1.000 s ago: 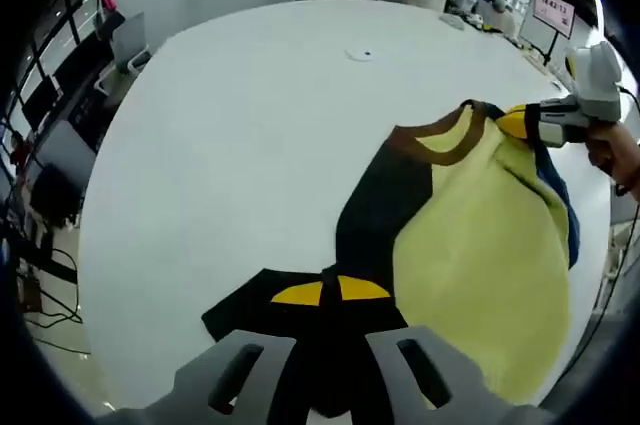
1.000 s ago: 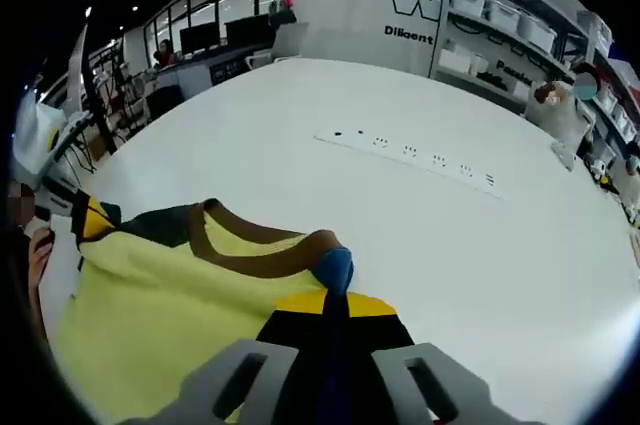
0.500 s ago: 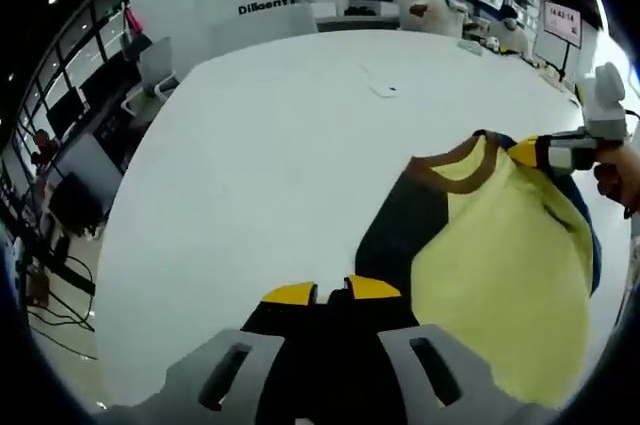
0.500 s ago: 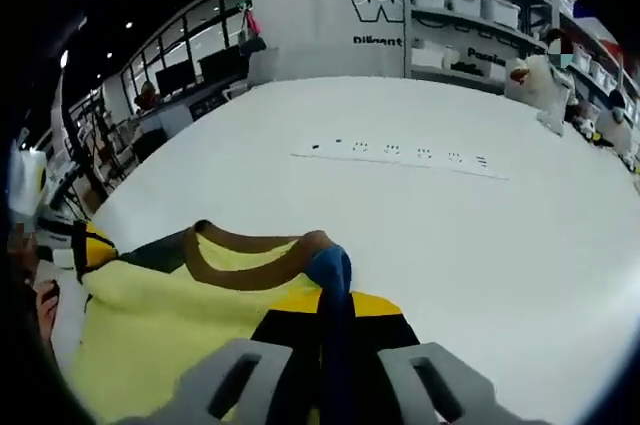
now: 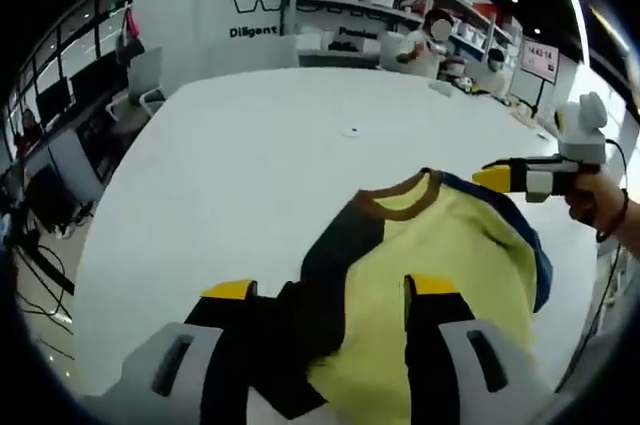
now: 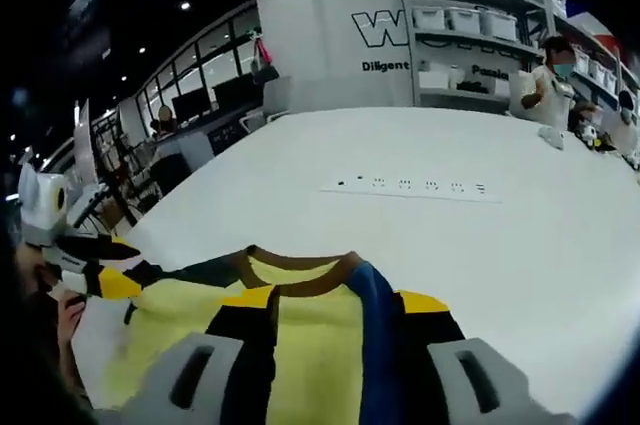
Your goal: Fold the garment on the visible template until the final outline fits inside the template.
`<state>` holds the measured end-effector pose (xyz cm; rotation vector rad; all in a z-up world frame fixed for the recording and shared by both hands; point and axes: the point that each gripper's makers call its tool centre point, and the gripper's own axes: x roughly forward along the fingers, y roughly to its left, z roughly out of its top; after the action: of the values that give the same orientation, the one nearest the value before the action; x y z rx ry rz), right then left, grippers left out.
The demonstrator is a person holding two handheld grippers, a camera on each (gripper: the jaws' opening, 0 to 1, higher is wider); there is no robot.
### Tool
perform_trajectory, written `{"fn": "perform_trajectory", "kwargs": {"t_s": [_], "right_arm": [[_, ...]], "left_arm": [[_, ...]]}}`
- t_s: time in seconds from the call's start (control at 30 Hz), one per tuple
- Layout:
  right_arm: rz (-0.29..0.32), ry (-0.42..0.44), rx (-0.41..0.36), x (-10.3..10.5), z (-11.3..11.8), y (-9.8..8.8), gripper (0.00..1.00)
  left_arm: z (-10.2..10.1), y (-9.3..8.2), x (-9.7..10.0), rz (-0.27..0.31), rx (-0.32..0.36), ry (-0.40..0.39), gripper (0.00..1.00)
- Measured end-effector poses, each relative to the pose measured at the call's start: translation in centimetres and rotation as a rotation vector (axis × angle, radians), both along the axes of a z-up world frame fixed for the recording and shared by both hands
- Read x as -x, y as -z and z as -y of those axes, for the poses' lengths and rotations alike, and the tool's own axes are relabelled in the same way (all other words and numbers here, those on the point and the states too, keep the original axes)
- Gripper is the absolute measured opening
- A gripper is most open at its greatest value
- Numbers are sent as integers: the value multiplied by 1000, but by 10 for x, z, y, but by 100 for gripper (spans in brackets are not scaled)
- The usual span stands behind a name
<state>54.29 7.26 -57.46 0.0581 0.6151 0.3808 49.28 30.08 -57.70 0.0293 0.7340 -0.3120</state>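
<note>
A yellow garment [image 5: 430,265] with a brown collar [image 5: 400,203], a black sleeve [image 5: 325,265] and a blue sleeve [image 5: 530,245] lies on the white table [image 5: 230,185]. My left gripper [image 5: 330,290] is open, its yellow-tipped jaws spread wide over the black sleeve end and touching nothing. My right gripper [image 6: 338,300] is open too, above the garment [image 6: 300,335] with the blue sleeve [image 6: 375,325] between its jaws. In the left gripper view the right gripper [image 5: 525,177] hovers by the blue shoulder. In the right gripper view the left gripper [image 6: 95,280] sits at the black sleeve.
A white power strip [image 6: 410,187] lies across the table beyond the garment, and a small disc [image 5: 350,131] sits mid-table. Shelves with bins [image 6: 470,35] and a person [image 6: 548,75] are behind. Desks and chairs [image 5: 90,135] stand past the table's left edge.
Both grippers have opened and let go of the sleeves they held. The garment now lies lower and flatter on the table, and both cameras have tilted up.
</note>
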Motion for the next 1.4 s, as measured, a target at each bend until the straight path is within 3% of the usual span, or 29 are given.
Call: {"fn": "perform_trajectory", "kwargs": {"t_s": [0.17,0.37,0.47,0.57,0.67,0.93,1.13,1.27,1.4], "right_arm": [[-7,-54,22,32,-14,-6,50],[-7,-84,-46,62,-33,-19,71],[10,-109,-12,76,-36,-23,73],[-6,-107,-8,91,-36,-21,75],[-29,-97,-12,105,-34,-17,77],[-94,-22,-30,131,-22,1,73],[-127,16,-43,137,-16,13,69],[-164,68,-55,138,-10,25,61],[-145,147,-49,133,-5,36,50]], "left_arm": [[0,-15,16,26,23,-9,69],[1,-19,34,26,11,0,76],[5,-24,40,40,29,1,84],[8,-25,51,34,28,15,92],[10,-25,62,24,30,27,95],[16,-22,89,-5,52,58,96],[17,-14,105,-31,53,65,95],[14,-3,114,-67,33,65,93],[13,10,125,-114,36,64,93]]}}
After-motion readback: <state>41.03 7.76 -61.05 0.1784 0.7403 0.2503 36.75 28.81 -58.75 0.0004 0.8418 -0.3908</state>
